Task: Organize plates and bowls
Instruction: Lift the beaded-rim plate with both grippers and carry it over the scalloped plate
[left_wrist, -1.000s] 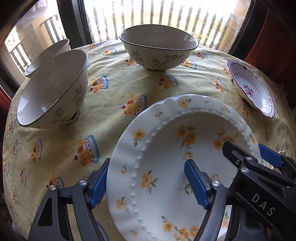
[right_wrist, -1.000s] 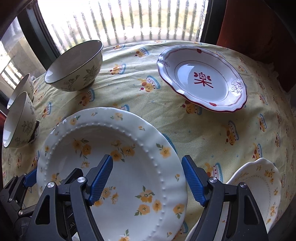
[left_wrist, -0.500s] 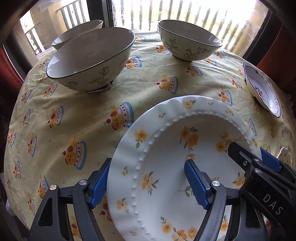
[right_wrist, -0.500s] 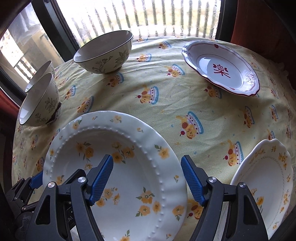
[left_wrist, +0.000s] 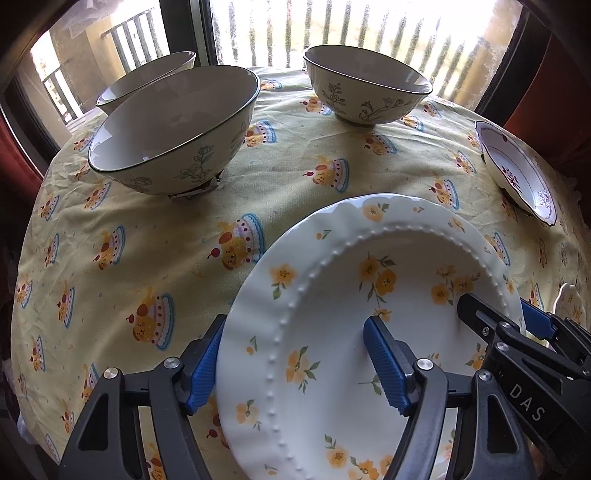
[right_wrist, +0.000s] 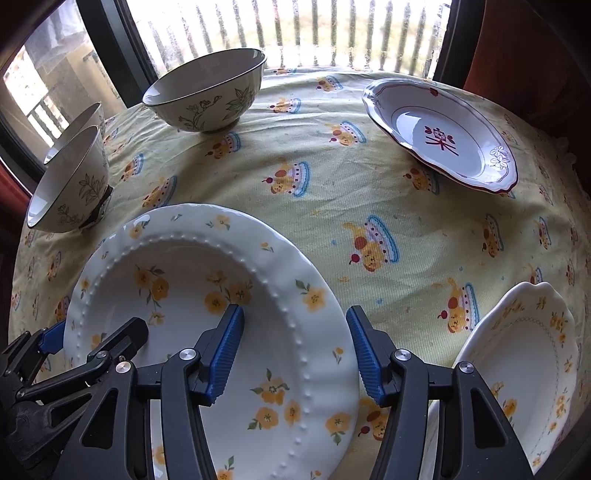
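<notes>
Large yellow-flowered plate (left_wrist: 332, 332) flat on the cake-print tablecloth (left_wrist: 288, 177), nearer than every bowl. Left gripper (left_wrist: 291, 362) astride its left rim: one blue pad outside the edge, the other over the well, jaws closing but not yet pinching, gap visible at the inner pad. Right gripper (right_wrist: 295, 354) astride the opposite, right rim of the same plate (right_wrist: 207, 314), jaws also closing, outer pad just beside the edge, grip not yet made. Both equally near; rim running across each pair of fingers, so closing straight onto it looks right. Beyond the plate: three floral bowls (left_wrist: 173, 129); right of it, a red-trimmed dish (right_wrist: 439, 136) and a smaller flowered plate (right_wrist: 517, 369).
</notes>
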